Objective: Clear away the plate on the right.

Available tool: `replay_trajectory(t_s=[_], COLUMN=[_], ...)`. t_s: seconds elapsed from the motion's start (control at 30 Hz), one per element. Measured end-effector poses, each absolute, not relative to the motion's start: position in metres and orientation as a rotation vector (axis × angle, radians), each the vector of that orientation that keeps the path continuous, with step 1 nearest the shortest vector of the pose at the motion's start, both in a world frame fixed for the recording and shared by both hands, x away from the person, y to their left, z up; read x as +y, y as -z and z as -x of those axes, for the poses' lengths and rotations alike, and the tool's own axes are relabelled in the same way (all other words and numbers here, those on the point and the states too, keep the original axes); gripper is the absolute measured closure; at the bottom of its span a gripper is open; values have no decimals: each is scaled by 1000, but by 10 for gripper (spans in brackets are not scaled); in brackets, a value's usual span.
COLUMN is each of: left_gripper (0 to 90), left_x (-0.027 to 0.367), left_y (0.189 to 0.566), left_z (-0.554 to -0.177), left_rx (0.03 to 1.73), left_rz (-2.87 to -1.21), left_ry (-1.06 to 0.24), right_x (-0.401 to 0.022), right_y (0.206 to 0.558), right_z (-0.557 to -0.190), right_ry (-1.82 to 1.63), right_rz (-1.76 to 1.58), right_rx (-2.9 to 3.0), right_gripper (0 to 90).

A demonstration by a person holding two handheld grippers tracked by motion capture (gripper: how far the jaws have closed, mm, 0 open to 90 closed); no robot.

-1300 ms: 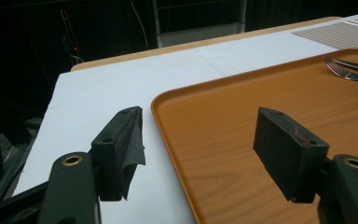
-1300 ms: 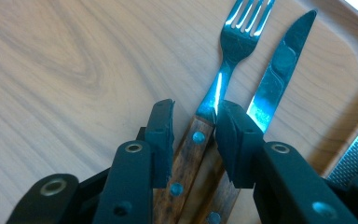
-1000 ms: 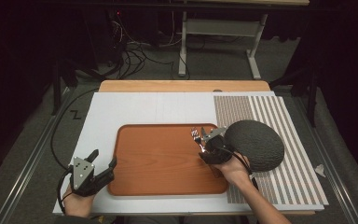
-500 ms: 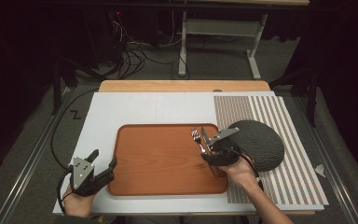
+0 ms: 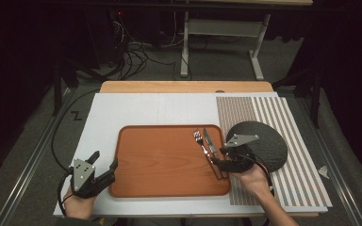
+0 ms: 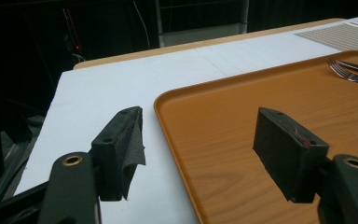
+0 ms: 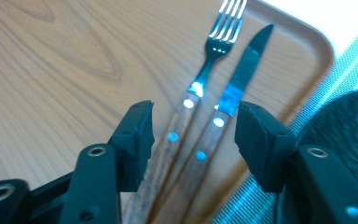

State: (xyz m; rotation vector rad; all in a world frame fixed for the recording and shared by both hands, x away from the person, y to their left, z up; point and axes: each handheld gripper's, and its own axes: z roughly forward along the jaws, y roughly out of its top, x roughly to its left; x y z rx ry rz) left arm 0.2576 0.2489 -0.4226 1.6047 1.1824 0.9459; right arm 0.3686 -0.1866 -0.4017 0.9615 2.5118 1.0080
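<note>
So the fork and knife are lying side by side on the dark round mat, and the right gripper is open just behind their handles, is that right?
Not quite. The fork and knife lie side by side on the tray, not the mat, as the high view shows. The right gripper is open behind their handles.

Premises: a lab or test studio. Evidence: dark surround, loose cables [image 5: 136, 52] on the floor, metal stand [image 5: 217, 42], table [image 5: 184, 86] under a white board [image 5: 136, 110].
</note>
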Motion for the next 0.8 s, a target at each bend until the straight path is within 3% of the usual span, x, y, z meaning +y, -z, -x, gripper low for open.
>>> replay_trajectory(t_s=[0.27,0.8], left_gripper=[330,330], left_x=[247,247], left_y=[422,421], left_z=[-258,-257], left_rx=[1175,1175], left_rz=[-1609,-1606], left_ry=[-953,-955], right_x=[-210,-245], right_y=[403,410], right_z=[-360,-348], right_ry=[-1042,-1060], right_rz=[-1012,-1042], right_rx=[2453,2362], right_gripper=[433,428])
